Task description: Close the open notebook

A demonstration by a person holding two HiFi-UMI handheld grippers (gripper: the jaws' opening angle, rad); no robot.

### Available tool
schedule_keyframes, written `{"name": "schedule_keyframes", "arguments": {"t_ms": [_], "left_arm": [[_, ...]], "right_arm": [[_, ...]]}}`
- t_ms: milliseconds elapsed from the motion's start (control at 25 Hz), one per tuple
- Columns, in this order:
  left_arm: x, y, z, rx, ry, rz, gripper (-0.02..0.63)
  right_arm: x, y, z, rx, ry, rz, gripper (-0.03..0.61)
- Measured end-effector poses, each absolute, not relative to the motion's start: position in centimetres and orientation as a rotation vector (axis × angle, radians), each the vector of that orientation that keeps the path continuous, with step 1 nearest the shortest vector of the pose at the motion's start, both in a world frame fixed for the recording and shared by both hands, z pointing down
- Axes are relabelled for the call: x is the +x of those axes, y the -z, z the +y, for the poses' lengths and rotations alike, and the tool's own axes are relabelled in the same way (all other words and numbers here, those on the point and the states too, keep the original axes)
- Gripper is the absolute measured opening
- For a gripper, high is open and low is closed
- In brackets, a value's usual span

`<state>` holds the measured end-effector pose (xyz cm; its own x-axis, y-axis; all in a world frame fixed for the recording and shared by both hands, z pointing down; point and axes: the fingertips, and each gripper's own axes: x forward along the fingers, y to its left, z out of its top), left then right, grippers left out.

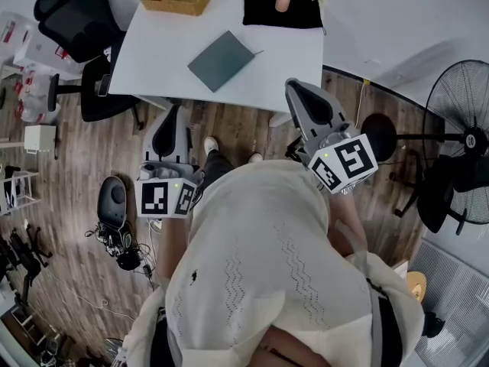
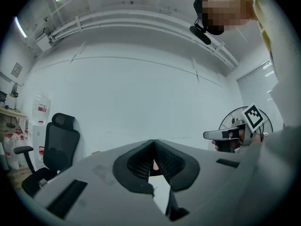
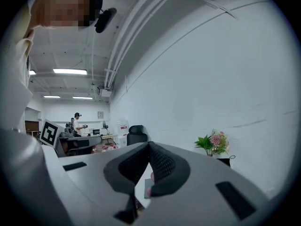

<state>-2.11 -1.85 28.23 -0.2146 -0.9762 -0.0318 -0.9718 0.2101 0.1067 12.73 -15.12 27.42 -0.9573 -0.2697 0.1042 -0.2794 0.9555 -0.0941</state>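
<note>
Notebook (image 1: 221, 60) closed on table (image 1: 294, 60); L hand-held gripper (image 2: 153, 141), R hand-held gripper (image 3: 149, 144) shut, empty.

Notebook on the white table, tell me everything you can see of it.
The notebook is a thin rectangle with a plain dark grey-green cover that looks matte. It appears closed, with only the cover showing. It lies flat near the middle of the white table, turned at a slant to the table's edges. A thin dark line sticks out at its right corner, perhaps a strap or ribbon. Only the table touches it.
</note>
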Motion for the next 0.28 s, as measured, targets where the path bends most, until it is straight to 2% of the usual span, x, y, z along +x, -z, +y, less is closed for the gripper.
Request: {"name": "schedule_keyframes", "arguments": {"t_ms": [280], "left_arm": [[-2.71, -28.43, -2.22, 1.937, 0.158, -2.412, 0.012]], "right_arm": [[11.88, -27.15, -15.56, 0.416, -0.153, -3.023, 0.0]]}}
